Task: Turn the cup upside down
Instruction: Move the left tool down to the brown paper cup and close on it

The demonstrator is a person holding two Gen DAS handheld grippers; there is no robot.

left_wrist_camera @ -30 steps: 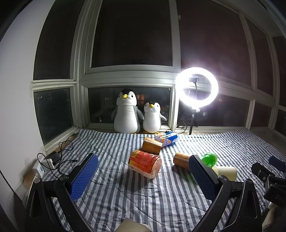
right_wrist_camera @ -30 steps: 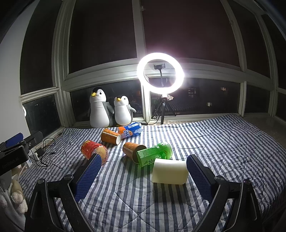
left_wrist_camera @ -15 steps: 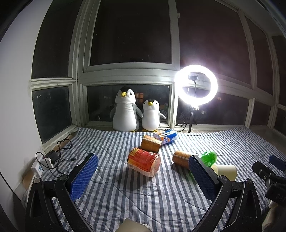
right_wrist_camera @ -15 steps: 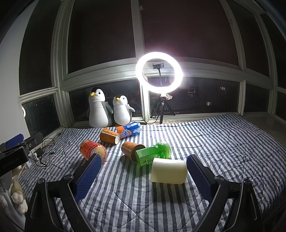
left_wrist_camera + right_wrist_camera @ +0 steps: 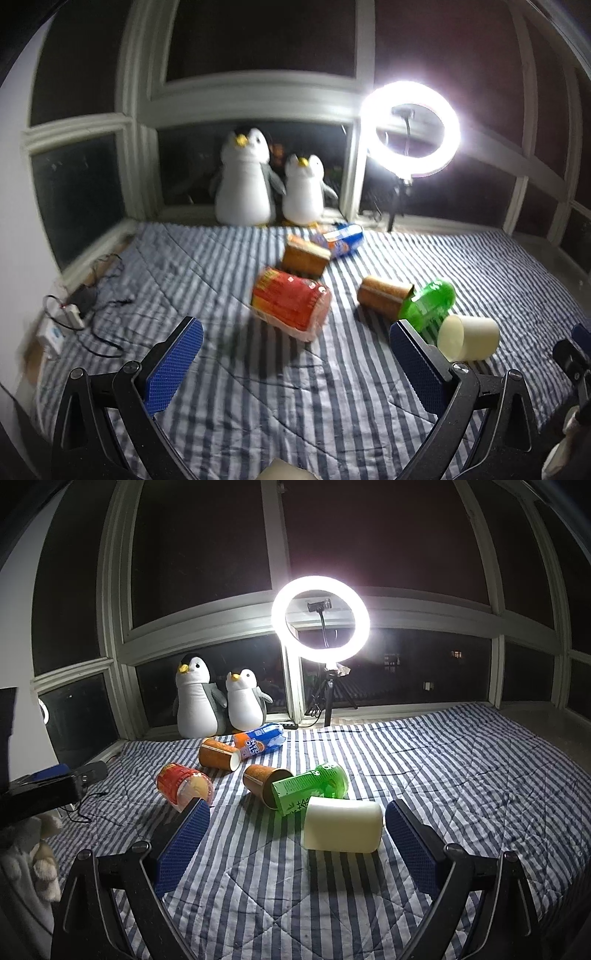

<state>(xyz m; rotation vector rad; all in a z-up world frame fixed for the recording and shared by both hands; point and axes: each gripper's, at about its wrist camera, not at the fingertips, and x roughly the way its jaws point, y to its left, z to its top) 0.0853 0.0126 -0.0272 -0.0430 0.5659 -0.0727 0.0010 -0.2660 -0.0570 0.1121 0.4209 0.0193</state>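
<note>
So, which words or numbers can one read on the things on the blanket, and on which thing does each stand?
"茶" (it seems): on the green cup, at its near end; its other marks are too small to read.
Blue-and-orange packet: white letters, upside down, unreadable.
Red cup: the print is too blurred to read.

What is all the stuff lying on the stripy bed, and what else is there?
Cream cup: one, on its side, nearest the right gripper.
Green cup: one, on its side, behind the cream cup.
Brown paper cups: two, on their sides, mid-blanket.
Red cup: one, on its side, left.
Blue-orange packet: one, by the penguins.
Plush penguins: two, white-grey, windowsill.
Ring light: one, lit, on a tripod.
Blanket: one, blue-white striped.
Cables: dark, far left.
Left gripper: blue fingers, open.
Right gripper: blue fingers, open.
</note>
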